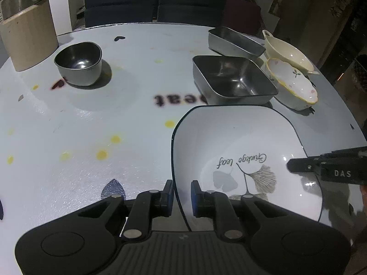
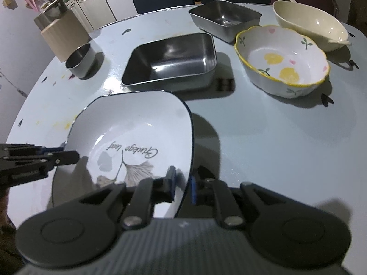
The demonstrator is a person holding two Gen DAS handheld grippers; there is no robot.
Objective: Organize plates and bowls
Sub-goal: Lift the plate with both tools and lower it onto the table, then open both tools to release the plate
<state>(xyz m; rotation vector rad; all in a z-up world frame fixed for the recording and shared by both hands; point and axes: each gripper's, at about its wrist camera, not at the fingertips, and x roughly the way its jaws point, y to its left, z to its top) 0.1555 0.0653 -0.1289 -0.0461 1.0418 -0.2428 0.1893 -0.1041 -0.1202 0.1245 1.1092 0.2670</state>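
Two grippers on one white square ginkgo-leaf plate with dark rim (image 1: 240,151), near on the pale table (image 1: 91,119): left gripper (image 1: 181,192) and right gripper (image 2: 183,184) each straddle opposite rims, pad contact unclear; lift evenly, keep level

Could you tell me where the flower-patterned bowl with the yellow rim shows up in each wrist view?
Left wrist view: the flower-patterned bowl sits at the right, just right of the square steel tray.
Right wrist view: it sits upper right, again right of that tray.
Shared landmark: the white ginkgo-leaf plate, in front of the tray in both views.
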